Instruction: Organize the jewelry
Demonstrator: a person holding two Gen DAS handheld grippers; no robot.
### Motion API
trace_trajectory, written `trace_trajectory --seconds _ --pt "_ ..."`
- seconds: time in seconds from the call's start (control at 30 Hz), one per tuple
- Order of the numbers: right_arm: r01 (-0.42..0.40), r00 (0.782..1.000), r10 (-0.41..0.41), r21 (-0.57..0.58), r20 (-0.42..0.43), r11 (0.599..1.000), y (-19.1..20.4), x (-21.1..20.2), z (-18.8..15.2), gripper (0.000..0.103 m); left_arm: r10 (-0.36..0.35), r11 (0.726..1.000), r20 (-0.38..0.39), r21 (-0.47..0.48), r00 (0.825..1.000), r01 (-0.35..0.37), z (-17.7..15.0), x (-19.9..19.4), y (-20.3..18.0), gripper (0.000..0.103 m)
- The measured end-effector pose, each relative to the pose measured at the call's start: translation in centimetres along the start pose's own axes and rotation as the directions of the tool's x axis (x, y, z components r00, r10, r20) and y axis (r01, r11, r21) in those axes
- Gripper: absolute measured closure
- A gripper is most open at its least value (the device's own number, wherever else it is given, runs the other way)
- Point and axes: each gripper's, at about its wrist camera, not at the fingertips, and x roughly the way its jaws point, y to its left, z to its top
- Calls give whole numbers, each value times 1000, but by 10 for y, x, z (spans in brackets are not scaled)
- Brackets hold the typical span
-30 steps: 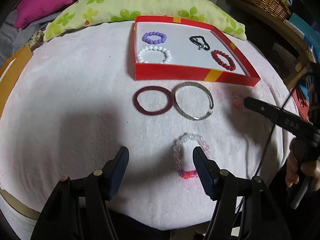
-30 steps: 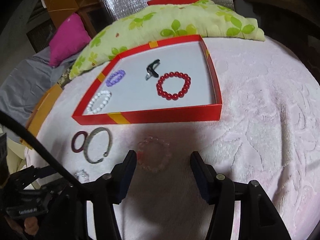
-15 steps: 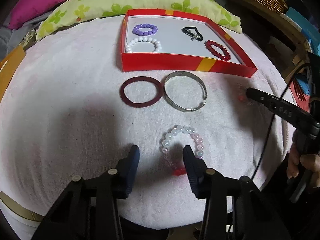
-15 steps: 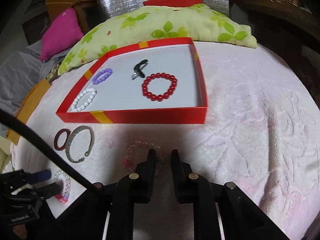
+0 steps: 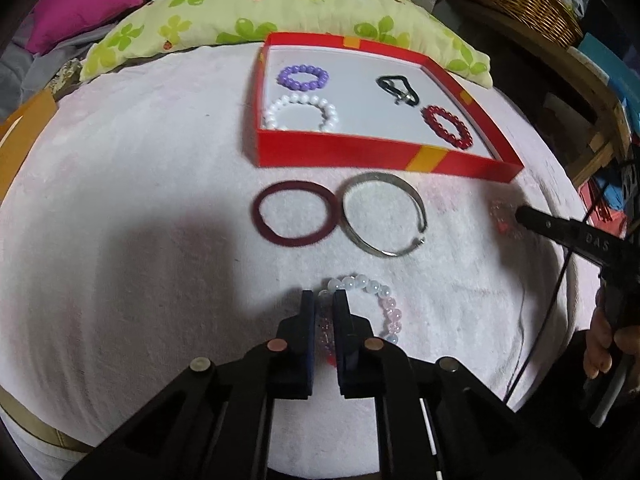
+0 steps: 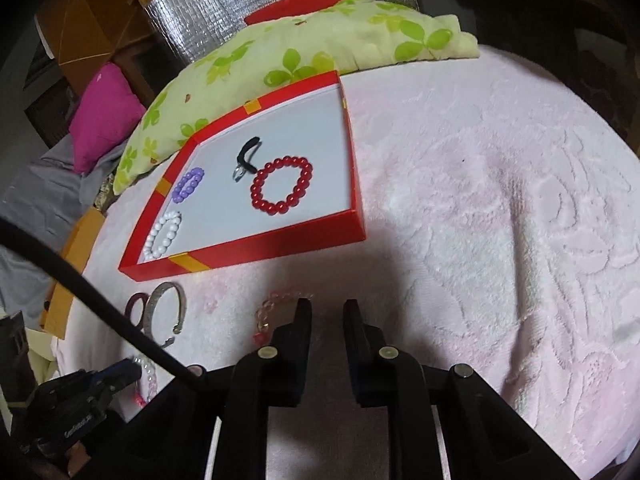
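Four pieces are sitting in the red tray (image 5: 376, 154); four are lying outside on the blanket. Left gripper (image 5: 324, 300) is pinching the pale beaded bracelet (image 5: 372, 292); right gripper (image 6: 326, 308), jaws narrow, is holding nothing beside the pink bracelet (image 6: 276, 308).

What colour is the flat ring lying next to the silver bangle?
The flat ring is dark maroon, plain with no pattern. It shows best in the left wrist view, beside the silver bangle.

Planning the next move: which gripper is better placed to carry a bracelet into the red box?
Left: the left gripper is shut on the white-pink beaded bracelet. Whether the right gripper holds the clear pink bracelet is unclear.
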Motion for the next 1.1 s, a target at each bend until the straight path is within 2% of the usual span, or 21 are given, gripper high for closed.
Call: trace_trajectory --seconds 0.1,0.17,0.23,0.37,0.5,0.53,0.6,0.63,0.73,0.77,0.8,0.87,0.97,1.1 --pt "-26 1000 27 5 -8 1000 2 1 0 71 7 1000 20 -10 1000 -7 2 -5 6 94" --pt "-44 999 44 -7 -4 999 6 -1 -1 53 15 1000 34 -15 999 -14 2 -9 11 94" --pt "-53 999 54 -38 4 998 14 -2 -4 44 18 1000 48 -25 999 -17 2 -12 17 94" --pt "-52 999 51 -119 -10 992 30 2 -13 40 10 999 62 -38 998 -8 3 -14 21 94" --pt "33 999 -30 -223 19 974 43 8 -21 40 -24 999 40 -32 999 25 -1 -10 20 94" --pt "43 999 -39 -231 23 972 43 9 -21 41 -35 999 31 -40 999 36 -2 -10 21 94" --pt "93 995 -85 -243 44 965 44 10 -23 53 -71 996 17 -57 997 72 -3 -9 22 94" --pt "106 994 -97 -239 49 965 42 10 -23 63 -83 995 16 -60 996 84 -4 -9 22 93" --pt "109 993 -100 -194 56 975 31 8 -20 83 -104 993 18 -61 994 105 -7 -11 20 70" --pt "106 994 -97 -173 59 979 27 7 -19 88 -110 992 24 -61 994 112 -8 -12 18 55" --pt "101 994 -93 -165 57 981 24 8 -17 87 -120 991 34 -60 992 122 -9 -14 17 48" --pt "103 994 -94 -171 58 980 25 8 -18 87 -139 989 44 -52 989 142 -11 -16 14 46" --pt "110 993 -101 -178 59 978 26 9 -19 87 -150 988 28 -34 988 151 -13 -14 6 37" --pt "66 997 -59 -140 53 988 18 10 -17 86 -115 993 -9 -8 993 115 -18 -5 -2 37"
